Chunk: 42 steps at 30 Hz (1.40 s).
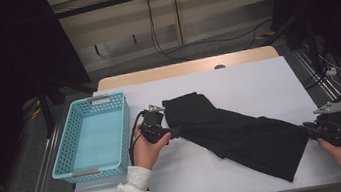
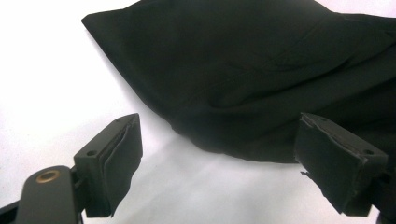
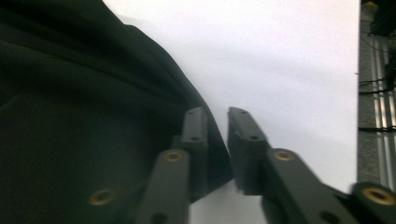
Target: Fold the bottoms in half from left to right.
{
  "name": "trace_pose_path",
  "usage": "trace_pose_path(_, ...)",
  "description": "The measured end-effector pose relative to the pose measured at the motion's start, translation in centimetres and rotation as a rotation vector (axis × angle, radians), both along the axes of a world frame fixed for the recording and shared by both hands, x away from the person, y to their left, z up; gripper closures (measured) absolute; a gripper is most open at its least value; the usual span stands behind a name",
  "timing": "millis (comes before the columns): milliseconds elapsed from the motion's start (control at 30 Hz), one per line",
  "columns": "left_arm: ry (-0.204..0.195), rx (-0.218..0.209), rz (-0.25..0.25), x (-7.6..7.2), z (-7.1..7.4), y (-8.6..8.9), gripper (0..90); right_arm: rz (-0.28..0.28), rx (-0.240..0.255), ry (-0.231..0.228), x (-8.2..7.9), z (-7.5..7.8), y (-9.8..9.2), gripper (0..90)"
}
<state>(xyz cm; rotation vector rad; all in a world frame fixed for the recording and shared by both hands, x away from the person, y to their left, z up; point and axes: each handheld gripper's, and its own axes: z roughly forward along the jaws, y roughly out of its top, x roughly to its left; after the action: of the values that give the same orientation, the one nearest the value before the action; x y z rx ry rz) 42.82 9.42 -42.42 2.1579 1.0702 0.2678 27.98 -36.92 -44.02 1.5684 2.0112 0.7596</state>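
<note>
Matt black cloth on a smooth white desk cover, with plastic and metal around it.

The black garment (image 1: 237, 134) is a soft woven cloth, matt, with gentle folds and no shine. The desk (image 1: 257, 83) carries a smooth white sheet like paper, and a strip of pale wood shows at its far edge. The basket (image 1: 71, 140) is turquoise plastic with a perforated wall, slightly glossy. The left tongs (image 2: 219, 154) are matt black plastic with rough dark foam pads and a brass rivet. The right tongs (image 3: 217, 149) have the same matt black finish and brass rivets.
</note>
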Motion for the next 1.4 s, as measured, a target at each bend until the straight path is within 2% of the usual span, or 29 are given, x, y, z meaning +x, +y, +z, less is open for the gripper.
trace_pose_path(33, 0.001, -0.002, 0.0, 0.0, 0.0, 0.0, 16.0, 0.0, 0.0, 0.0, 0.0, 0.0, 0.0, 73.7)
trace_pose_path(67, 0.0, -0.001, 0.0, 0.0, 0.0, 0.0, 16.0, 0.005, 0.005, -0.002, -0.2, 0.2, 0.1, 69.0)
trace_pose_path(167, 0.006, -0.001, 0.003, 0.1, -0.1, 0.1, 15.8, 0.015, 0.033, -0.009, -0.4, 0.4, 0.5, 64.3)
trace_pose_path(233, 0.006, -0.001, 0.003, 0.1, -0.1, 0.1, 15.4, 0.034, 0.048, -0.011, -0.5, 0.5, 1.0, 60.9)
trace_pose_path(300, 0.004, -0.006, 0.003, 0.2, -0.1, 0.2, 15.3, 0.054, 0.058, -0.014, -0.4, 0.5, 1.7, 53.7)
trace_pose_path(367, 0.004, -0.006, 0.002, 0.2, -0.1, 0.2, 15.2, 0.067, 0.073, -0.011, -0.4, 0.5, 2.0, 52.0)
trace_pose_path(400, 0.005, -0.006, 0.003, 0.2, -0.1, 0.2, 15.2, 0.109, 0.08, -0.009, -0.4, 0.4, 2.8, 50.1)
trace_pose_path(567, 0.01, -0.006, 0.001, 0.3, -0.1, 0.2, 14.6, 0.154, 0.094, -0.01, -0.4, 0.4, 4.3, 44.7)
trace_pose_path(600, 0.01, -0.005, 0.003, 0.3, -0.1, 0.3, 14.4, 0.177, 0.1, -0.009, -0.4, 0.3, 5.0, 43.2)
trace_pose_path(733, 0.012, -0.003, 0.0, 0.3, -0.2, 0.2, 14.1, 0.163, 0.102, -0.021, 0.0, 0.1, 4.8, 41.5)
trace_pose_path(867, 0.014, -0.007, 0.002, 0.4, -0.2, 0.2, 14.1, 0.087, 0.082, -0.039, 0.1, 0.2, 3.3, 44.6)
trace_pose_path(967, 0.013, -0.003, 0.007, 0.4, -0.3, 0.2, 14.0, 0.018, 0.077, -0.033, 0.3, -0.3, 1.8, 44.5)
trace_pose_path(1100, 0.013, -0.001, 0.004, 0.4, -0.3, 0.2, 14.0, 0.01, 0.114, -0.021, 0.8, -1.0, 0.6, 43.8)
trace_pose_path(1233, 0.012, -0.002, 0.005, 0.5, -0.3, 0.2, 14.0, 0.002, 0.123, -0.006, 1.0, -1.2, 0.1, 45.4)
trace_pose_path(1300, 0.014, -0.003, 0.009, 0.5, -0.3, 0.3, 14.0, 0.005, 0.124, 0.013, 1.2, -1.6, 0.1, 48.3)
trace_pose_path(1400, 0.007, -0.003, 0.018, 0.5, -0.3, 0.4, 14.0, 0.029, 0.114, 0.009, 1.3, -1.6, 0.3, 57.3)
